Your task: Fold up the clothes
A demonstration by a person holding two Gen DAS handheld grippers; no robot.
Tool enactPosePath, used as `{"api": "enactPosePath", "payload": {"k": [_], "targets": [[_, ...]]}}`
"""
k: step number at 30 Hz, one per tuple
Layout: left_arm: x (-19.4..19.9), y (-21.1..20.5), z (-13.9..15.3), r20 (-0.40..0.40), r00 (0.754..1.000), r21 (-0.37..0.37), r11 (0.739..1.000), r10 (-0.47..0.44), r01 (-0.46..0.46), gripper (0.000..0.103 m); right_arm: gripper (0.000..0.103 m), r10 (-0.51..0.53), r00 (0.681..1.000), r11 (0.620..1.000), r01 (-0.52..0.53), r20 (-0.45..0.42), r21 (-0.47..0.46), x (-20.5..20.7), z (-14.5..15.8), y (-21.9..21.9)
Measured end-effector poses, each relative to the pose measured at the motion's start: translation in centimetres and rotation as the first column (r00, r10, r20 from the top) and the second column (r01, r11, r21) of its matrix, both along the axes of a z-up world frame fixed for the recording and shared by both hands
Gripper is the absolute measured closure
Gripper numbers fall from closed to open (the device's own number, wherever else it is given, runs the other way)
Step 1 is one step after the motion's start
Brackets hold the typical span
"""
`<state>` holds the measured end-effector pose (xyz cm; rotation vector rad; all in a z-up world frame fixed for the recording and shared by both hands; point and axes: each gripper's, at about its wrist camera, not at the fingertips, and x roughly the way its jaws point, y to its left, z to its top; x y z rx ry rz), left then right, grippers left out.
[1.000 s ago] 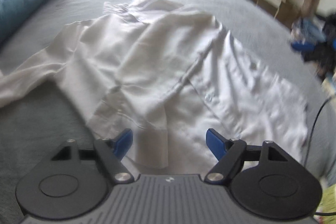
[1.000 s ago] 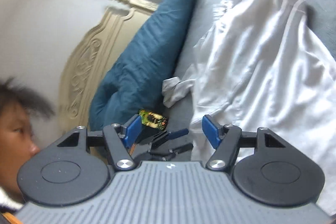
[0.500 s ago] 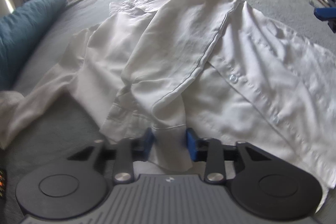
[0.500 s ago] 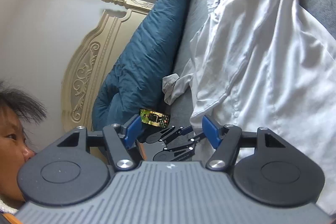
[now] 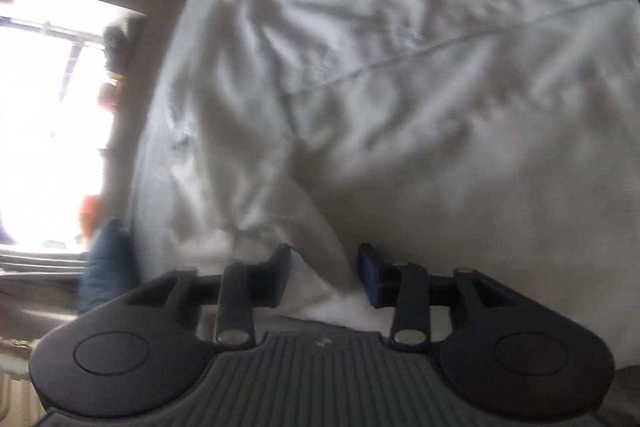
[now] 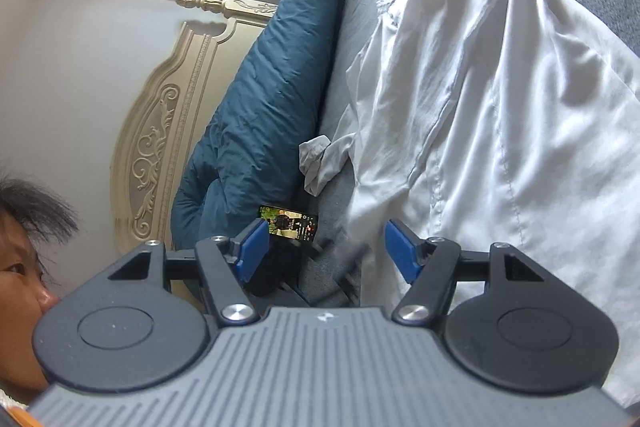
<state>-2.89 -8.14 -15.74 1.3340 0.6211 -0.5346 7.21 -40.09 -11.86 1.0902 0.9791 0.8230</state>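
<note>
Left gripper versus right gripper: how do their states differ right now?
The left gripper has its jaws narrowed on a fold of the white shirt; the right gripper stands wide open with nothing between its pads. The left gripper's view is motion-blurred and tilted toward the window; the right gripper's view is sharp, aimed at the shirt's edge near the blue pillow. Both have blue pads.

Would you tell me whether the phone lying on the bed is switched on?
On: the phone's screen glows with a colourful image beside the blue pillow.
</note>
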Motion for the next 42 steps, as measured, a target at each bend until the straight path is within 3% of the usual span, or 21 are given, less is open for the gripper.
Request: {"api": "enactPosePath", "payload": {"k": [1, 4, 7, 9, 13, 18, 20, 22, 24, 26, 32, 37, 42], "targets": [[0.2, 0.1, 0.1, -0.011, 1.0, -0.014, 1.0, 0.022, -0.022, 0.06, 0.039, 0.001, 1.0, 1.0, -0.001, -0.004, -0.001, 0.0, -0.1, 0.1], [1.7, 1.0, 1.8, -0.059, 0.992, -0.103, 0.987, 0.115, -0.12, 0.043, 0.039, 0.004, 1.0, 1.0, -0.005, -0.006, -0.007, 0.1, -0.2, 0.1], [3.9, 2.5, 4.4, -0.125, 0.966, -0.221, 0.943, 0.226, -0.249, 0.042, 0.039, -0.001, 1.0, 1.0, 0.001, -0.012, -0.011, 0.1, -0.3, 0.2], [5.2, 3.5, 6.1, -0.174, 0.943, -0.303, 0.896, 0.284, -0.325, 0.042, 0.039, -0.008, 1.0, 1.0, 0.008, -0.014, -0.013, 0.2, -0.4, 0.1], [7.4, 5.2, 9.3, -0.268, 0.894, -0.443, 0.778, 0.36, -0.446, 0.042, 0.038, -0.011, 1.0, 0.999, 0.011, -0.016, -0.047, 0.4, -0.5, -0.1], [8.5, 4.8, 10.8, -0.353, 0.873, -0.572, 0.66, 0.338, -0.487, 0.042, 0.038, -0.039, 0.999, 0.992, 0.037, -0.011, -0.119, 0.7, -0.5, -0.4], [9.0, 4.3, 10.4, -0.374, 0.872, -0.608, 0.627, 0.315, -0.488, 0.042, 0.038, -0.049, 0.999, 0.986, 0.049, 0.001, -0.157, 0.9, -0.4, -0.5], [9.7, 3.6, 9.4, -0.381, 0.879, -0.629, 0.616, 0.288, -0.475, 0.042, 0.038, -0.059, 0.998, 0.979, 0.06, 0.013, -0.194, 1.0, -0.3, -0.5], [10.6, 2.8, 7.7, -0.387, 0.878, -0.617, 0.628, 0.283, -0.475, 0.042, 0.038, -0.068, 0.997, 0.97, 0.072, 0.026, -0.23, 1.2, -0.3, -0.6], [11.4, 2.4, 5.7, -0.401, 0.868, -0.588, 0.644, 0.294, -0.49, 0.043, 0.038, -0.077, 0.995, 0.956, 0.09, 0.059, -0.279, 1.4, 0.2, -0.6], [12.2, 2.7, 1.9, -0.469, 0.826, -0.532, 0.648, 0.311, -0.546, 0.042, 0.038, -0.079, 0.977, 0.888, 0.158, 0.196, -0.432, 1.9, 1.8, -0.7], [12.2, 3.2, 2.3, -0.479, 0.82, -0.545, 0.627, 0.312, -0.557, 0.041, 0.042, -0.027, 0.951, 0.792, 0.209, 0.309, -0.574, 2.9, 2.5, 0.0], [12.7, 3.9, 3.2, -0.513, 0.8, -0.572, 0.571, 0.311, -0.589, 0.041, 0.042, -0.006, 0.92, 0.723, 0.275, 0.392, -0.634, 4.3, 2.7, 0.1]]}}
